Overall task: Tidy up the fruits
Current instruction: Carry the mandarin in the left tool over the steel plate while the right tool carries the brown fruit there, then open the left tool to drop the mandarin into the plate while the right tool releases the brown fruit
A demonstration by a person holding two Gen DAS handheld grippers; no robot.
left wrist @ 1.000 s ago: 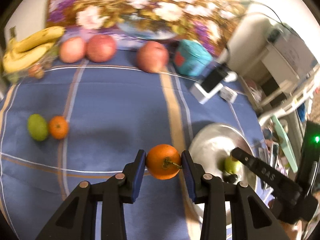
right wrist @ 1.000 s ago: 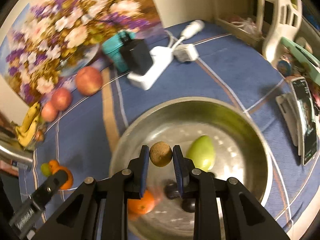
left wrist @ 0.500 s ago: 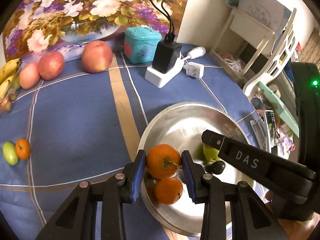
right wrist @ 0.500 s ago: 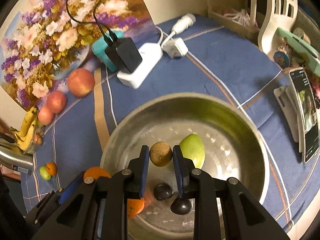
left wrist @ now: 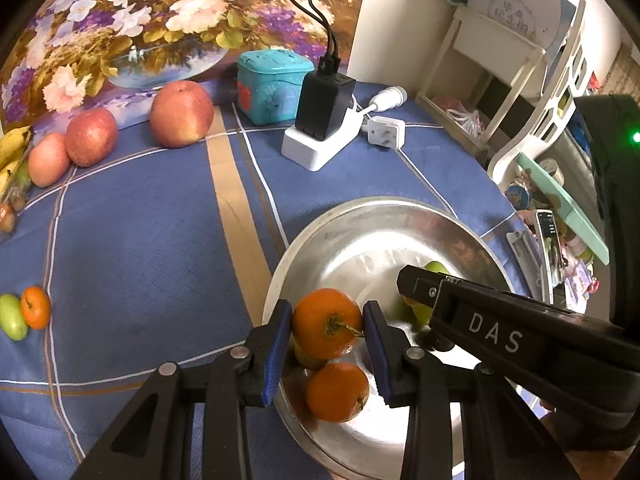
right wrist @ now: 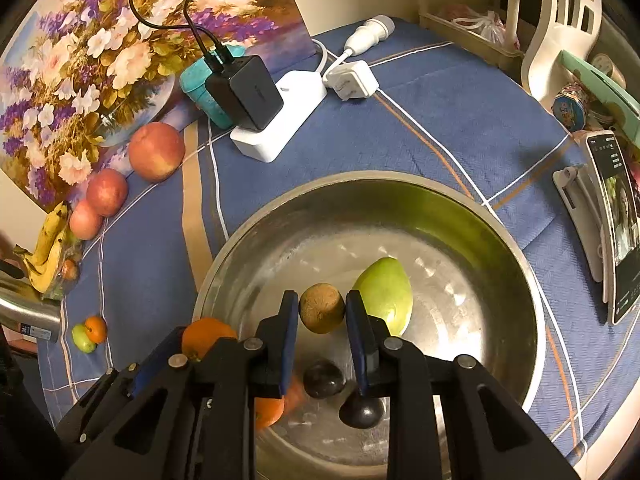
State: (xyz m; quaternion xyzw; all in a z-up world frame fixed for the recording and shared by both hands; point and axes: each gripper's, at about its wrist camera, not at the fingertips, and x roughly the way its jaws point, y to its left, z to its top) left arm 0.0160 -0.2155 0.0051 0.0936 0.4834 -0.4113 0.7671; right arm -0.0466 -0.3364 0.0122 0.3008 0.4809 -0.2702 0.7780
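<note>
My left gripper [left wrist: 326,326] is shut on an orange [left wrist: 325,322] and holds it above the left rim of the steel bowl [left wrist: 360,216]. A second orange [left wrist: 337,391] lies in the bowl below it. My right gripper [right wrist: 322,310] is shut on a small brown round fruit [right wrist: 321,307] above the bowl [right wrist: 400,188]. In the bowl lie a green mango [right wrist: 387,293], two dark plums [right wrist: 323,378] and an orange [right wrist: 272,408]. The held orange [right wrist: 206,334] also shows at the left of the right wrist view.
Three apples [left wrist: 182,112] and bananas [left wrist: 10,152] line the back by a flower painting [left wrist: 140,20]. A small orange [left wrist: 35,306] and a green fruit [left wrist: 13,321] lie at the left. A teal box [left wrist: 270,84], a charger [left wrist: 320,120] and a phone [right wrist: 616,224] stand nearby.
My left gripper has carried the orange right, from over the cloth to over the bowl's rim. My right gripper has kept the brown fruit over the bowl, shifting only slightly.
</note>
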